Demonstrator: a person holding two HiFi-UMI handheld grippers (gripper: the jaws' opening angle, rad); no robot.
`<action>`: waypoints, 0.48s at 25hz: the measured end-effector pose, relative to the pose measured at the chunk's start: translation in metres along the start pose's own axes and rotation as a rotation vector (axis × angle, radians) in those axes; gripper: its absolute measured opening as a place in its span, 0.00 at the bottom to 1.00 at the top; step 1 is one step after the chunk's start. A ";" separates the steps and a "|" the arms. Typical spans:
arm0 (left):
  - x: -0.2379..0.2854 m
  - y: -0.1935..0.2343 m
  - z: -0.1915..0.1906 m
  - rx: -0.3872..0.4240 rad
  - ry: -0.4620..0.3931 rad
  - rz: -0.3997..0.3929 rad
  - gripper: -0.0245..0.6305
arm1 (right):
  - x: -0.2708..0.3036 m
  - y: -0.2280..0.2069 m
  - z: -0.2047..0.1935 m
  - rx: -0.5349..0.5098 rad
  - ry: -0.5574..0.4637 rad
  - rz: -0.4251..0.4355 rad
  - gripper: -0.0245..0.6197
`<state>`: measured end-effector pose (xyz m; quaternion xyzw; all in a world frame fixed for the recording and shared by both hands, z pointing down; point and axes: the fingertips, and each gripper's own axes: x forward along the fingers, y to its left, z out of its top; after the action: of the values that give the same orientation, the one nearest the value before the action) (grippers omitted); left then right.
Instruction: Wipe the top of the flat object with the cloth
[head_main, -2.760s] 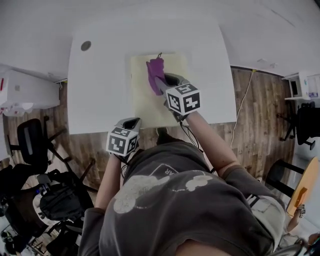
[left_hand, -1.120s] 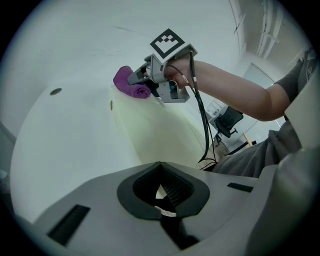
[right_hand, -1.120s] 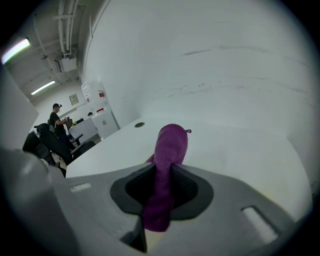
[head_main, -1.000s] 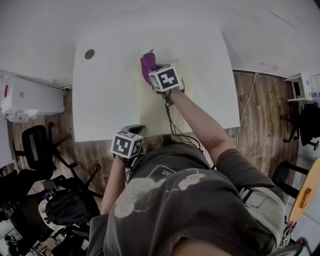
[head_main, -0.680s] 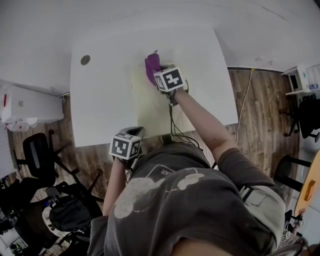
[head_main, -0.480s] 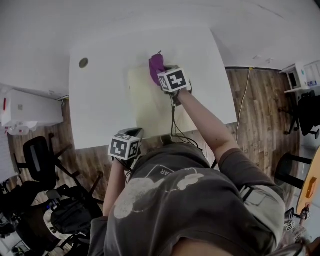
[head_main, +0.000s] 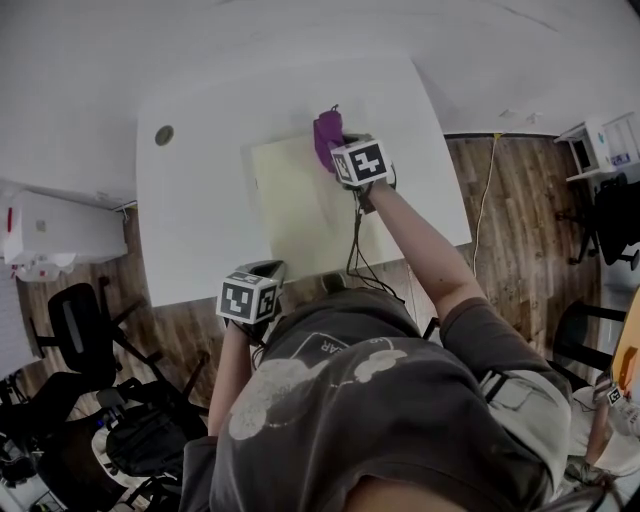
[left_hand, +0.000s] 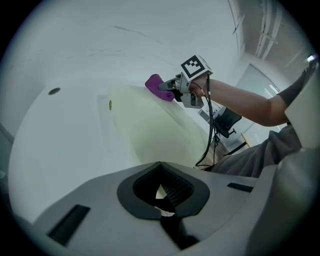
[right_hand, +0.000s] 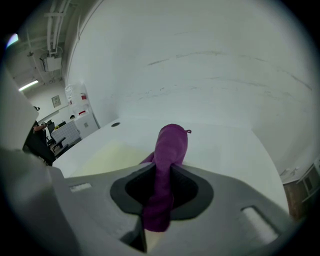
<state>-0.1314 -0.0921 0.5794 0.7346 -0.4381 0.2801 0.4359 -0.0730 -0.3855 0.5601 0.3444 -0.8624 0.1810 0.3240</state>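
The right tongs (right_hand: 160, 197) are squeezed tight on the purple cloth (right_hand: 171, 147). The cloth is bunched up and sticks out past the tips. That way the soft part can touch the flat yellow sheet (head_main: 295, 200) and the hard tongs do not scrape it.

The cloth sits at the far edge of the yellow sheet, away from the person. The arm is stretched out long to get there. I think this is one end of a wiping stroke, and the near part of the sheet may need rubbing too.

The yellow sheet lies flat on the white counter (head_main: 190, 220), so it can be pressed on without tipping.

The left tongs (left_hand: 162, 200) are closed, with nothing between them. They hang back on the near side of the yellow sheet, off the counter's edge and close to the person's body. I think they wait there to keep out of the way. Nothing holds the sheet down, so a hard push might slide it.
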 end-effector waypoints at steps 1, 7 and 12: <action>0.000 0.000 0.000 -0.002 -0.002 0.001 0.03 | -0.001 -0.003 -0.001 0.003 -0.002 -0.005 0.15; -0.001 0.002 -0.002 0.003 -0.006 0.012 0.03 | -0.007 -0.018 -0.007 0.026 -0.005 -0.033 0.15; -0.002 0.002 -0.002 0.001 -0.013 0.010 0.03 | -0.014 -0.031 -0.011 0.042 -0.004 -0.062 0.15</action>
<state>-0.1339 -0.0905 0.5797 0.7344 -0.4443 0.2778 0.4314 -0.0383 -0.3940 0.5610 0.3781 -0.8480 0.1882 0.3202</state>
